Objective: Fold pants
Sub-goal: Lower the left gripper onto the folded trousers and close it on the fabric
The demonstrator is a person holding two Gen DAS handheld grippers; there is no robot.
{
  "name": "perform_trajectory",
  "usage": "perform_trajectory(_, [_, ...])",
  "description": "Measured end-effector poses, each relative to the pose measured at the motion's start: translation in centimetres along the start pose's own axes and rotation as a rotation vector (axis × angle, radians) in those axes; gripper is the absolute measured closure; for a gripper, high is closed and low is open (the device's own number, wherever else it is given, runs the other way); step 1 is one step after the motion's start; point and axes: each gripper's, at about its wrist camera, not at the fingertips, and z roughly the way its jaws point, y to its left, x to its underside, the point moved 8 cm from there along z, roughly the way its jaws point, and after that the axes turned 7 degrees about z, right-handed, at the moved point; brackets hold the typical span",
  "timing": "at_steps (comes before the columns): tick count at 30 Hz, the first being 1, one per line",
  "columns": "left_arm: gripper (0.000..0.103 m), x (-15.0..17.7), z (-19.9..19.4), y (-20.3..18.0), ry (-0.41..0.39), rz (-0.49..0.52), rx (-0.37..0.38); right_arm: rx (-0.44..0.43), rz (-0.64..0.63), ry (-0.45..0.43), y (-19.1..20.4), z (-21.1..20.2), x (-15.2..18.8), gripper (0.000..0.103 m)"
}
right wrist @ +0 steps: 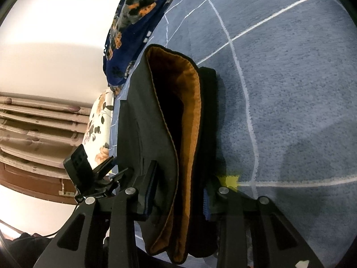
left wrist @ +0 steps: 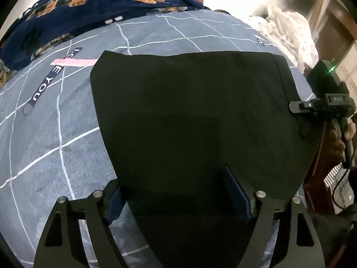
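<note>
Pants, black with an orange lining, lie folded into a thick slab on a bed whose grey-blue sheet is crossed by white grid lines. Beyond the pants, toward the wall, a navy floral blanket is heaped along the bed's far edge; to the pants' right side a pale bundle of cloth sits off the mattress.

The garment looks already doubled over at least once: from the right wrist view several layers are stacked, the orange lining showing along one open edge. Judging by that, the fold is well along, with perhaps one more fold or a final squaring-up left.

The left gripper hangs over the near edge of the pants, its fingers spread wide to either side of the cloth and not visibly pressing on it. The right gripper, at the pants' right edge, has its fingers drawn in on the stacked layers, the fabric bunched between them in a firm pinch. A person's hand grips its handle.
</note>
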Motion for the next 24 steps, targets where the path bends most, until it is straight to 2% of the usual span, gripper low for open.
perform_trajectory(1, [0.033, -0.1, 0.0, -0.1, -0.005, 0.01, -0.005, 0.002, -0.005, -0.005, 0.1, 0.1, 0.0, 0.074])
perform_trajectory(3, [0.055, -0.4, -0.5, -0.3, -0.02, 0.045, -0.046, 0.016, -0.019, -0.017, 0.2, 0.1, 0.1, 0.076])
perform_trajectory(5, [0.067, -0.7, -0.9, -0.5, -0.029, 0.068, -0.086, 0.028, -0.014, -0.033, 0.3, 0.2, 0.2, 0.076])
perform_trajectory(9, [0.076, -0.8, -1.6, -0.4, -0.059, 0.056, -0.1, 0.025, 0.004, -0.051, 0.6, 0.2, 0.4, 0.078])
perform_trajectory(15, [0.077, -1.0, -2.6, -0.2, -0.087, 0.042, -0.075, -0.006, 0.044, -0.063, 0.9, 0.1, 0.2, 0.08])
perform_trajectory(20, [0.076, -0.8, -2.2, 0.4, -0.06, 0.003, -0.034, -0.001, 0.052, -0.063, 0.9, 0.2, 0.2, 0.08])
perform_trajectory(22, [0.071, -0.5, -2.0, 0.9, -0.047, -0.036, 0.003, -0.006, 0.06, -0.059, 0.8, 0.4, 0.1, 0.08])
perform_trajectory(24, [0.056, 0.1, -1.4, 1.5, -0.005, -0.081, 0.06, -0.009, 0.061, -0.054, 0.7, 0.4, 0.0, 0.08])
